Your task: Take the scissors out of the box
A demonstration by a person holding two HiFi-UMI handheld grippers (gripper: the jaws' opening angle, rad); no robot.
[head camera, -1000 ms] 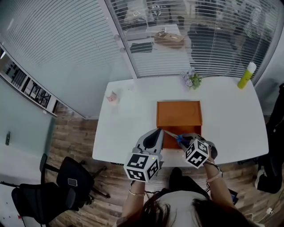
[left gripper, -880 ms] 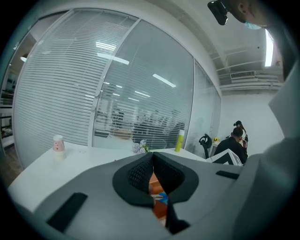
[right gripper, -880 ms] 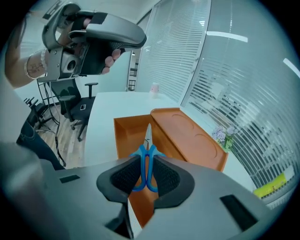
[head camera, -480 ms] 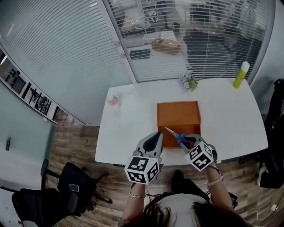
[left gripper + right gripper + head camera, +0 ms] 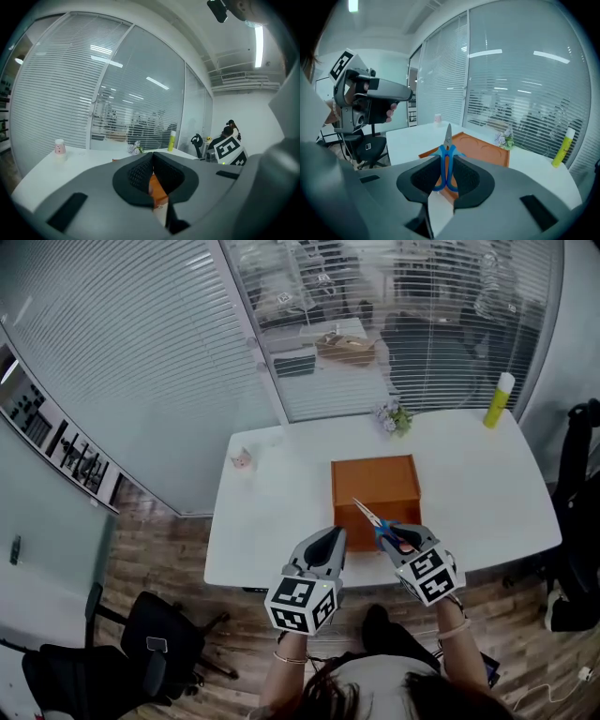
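Scissors: blue-handled steel scissors (image 5: 448, 136), handles pinched by right gripper (image 5: 446, 168), blades over orange box (image 5: 485, 151).
Left gripper (image 5: 153, 164): pressed together, empty.

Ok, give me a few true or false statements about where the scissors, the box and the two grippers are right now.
1. The right gripper grips the scissors by their blue handles. True.
2. The scissors lie flat inside the box. False: they are clamped in the right gripper, blades pointing away from the person.
3. The left gripper holds the cup. False: its jaws are together on nothing; the cup stands near the far left corner of the table.
4. A yellow bottle stands at the table's far right corner. True.
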